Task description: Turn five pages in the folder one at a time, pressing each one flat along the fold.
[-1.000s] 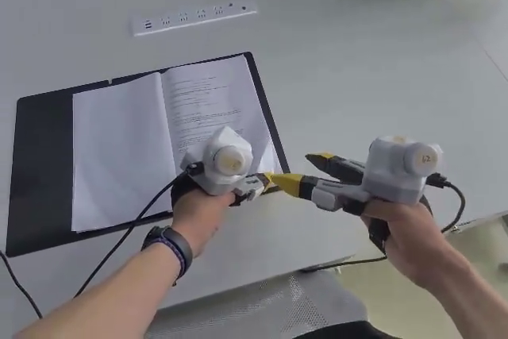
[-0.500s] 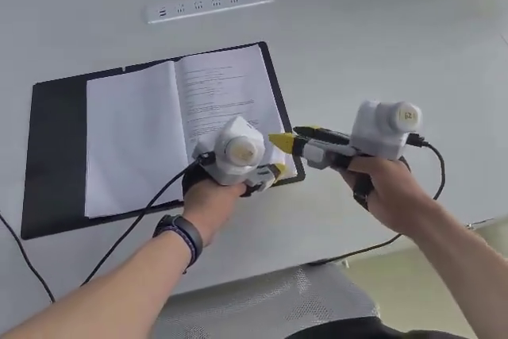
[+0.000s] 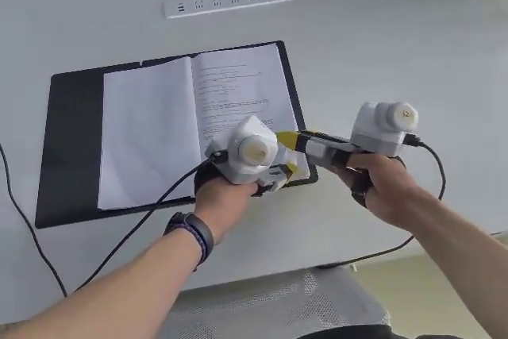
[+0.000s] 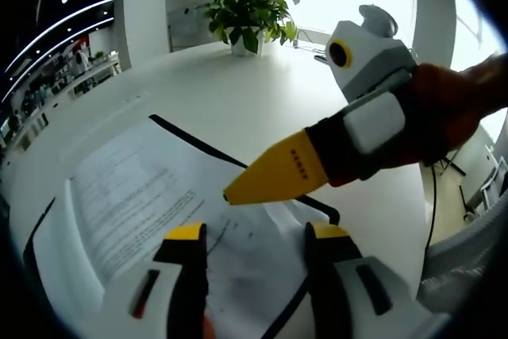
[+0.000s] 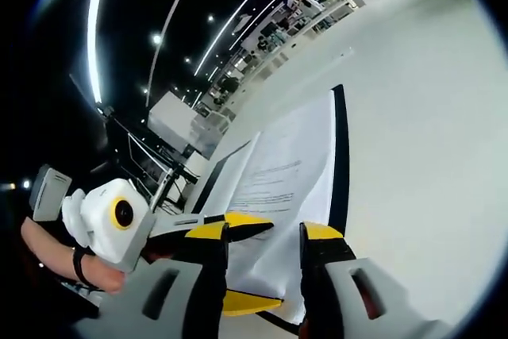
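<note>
Head view: black folder (image 3: 73,148) lies open flat on the white counter (image 3: 381,45), blank sheet on the left, printed page (image 3: 242,93) on the right. Both tongs sit over the folder's near right corner. Left tongs (image 3: 282,172) are held low at that corner, with the right tongs (image 3: 287,140) just beside them, pointing in from the right. Power strip (image 3: 228,0) is at the far side of the counter, well apart from the folder.

Left gripper view: left tongs (image 4: 255,236) have their jaws parted with nothing between them, printed page below. The right tongs' yellow tip (image 4: 270,176) hangs just above the page edge. Potted plant (image 4: 250,13) is far back.

Right gripper view: right tongs (image 5: 264,232) have their jaws apart and grip nothing; the folder edge and page are beyond.
</note>
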A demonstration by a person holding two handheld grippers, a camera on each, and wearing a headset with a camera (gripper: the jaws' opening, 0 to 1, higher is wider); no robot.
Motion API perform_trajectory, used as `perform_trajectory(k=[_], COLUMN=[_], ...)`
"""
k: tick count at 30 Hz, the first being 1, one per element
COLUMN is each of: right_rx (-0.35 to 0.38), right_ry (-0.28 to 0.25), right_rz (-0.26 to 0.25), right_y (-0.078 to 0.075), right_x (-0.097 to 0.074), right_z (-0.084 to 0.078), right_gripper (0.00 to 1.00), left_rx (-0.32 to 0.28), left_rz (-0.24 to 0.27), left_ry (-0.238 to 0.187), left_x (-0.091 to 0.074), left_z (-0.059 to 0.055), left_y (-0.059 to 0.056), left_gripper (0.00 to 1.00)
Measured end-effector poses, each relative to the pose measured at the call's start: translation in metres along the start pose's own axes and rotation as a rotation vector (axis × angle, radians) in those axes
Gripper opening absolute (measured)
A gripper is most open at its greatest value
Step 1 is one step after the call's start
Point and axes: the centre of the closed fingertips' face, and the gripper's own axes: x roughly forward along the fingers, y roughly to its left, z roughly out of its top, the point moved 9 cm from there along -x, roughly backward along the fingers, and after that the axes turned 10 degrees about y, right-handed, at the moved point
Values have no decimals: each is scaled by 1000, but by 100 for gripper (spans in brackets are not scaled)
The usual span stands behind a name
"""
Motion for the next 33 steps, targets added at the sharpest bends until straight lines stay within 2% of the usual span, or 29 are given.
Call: perform_trajectory(k=[4,7,12,17,21,27,33], right_rx=[16,39,60,67,78,74,75], right_ry=[0,-23,-22,-25,-30,-29,-43], right_rz=[-5,1,6,1,-15,-23,-19], right_y=[-2,-2,-2,0,1,7,15], right_x=[0,-2,-4,-7,-10,-10,-9], right_z=[-1,-4,-7,-12,-12,-7,-3], right_gripper=[25,15,3,0,0,0,0], left_rx=[-3,-58,-57,-41,-58,-74,-114], left_rz=[-3,-43,-49,-42,-24,12,37], left_ry=[1,-6,-5,-5,-13,-29,-57], left_x=[0,-2,-13,-23,-38,-60,-78], left_z=[0,2,2,0,-5,-15,-23], left_y=[0,0,-1,0,5,17,31], left_gripper=[50,53,58,60,61,62,63])
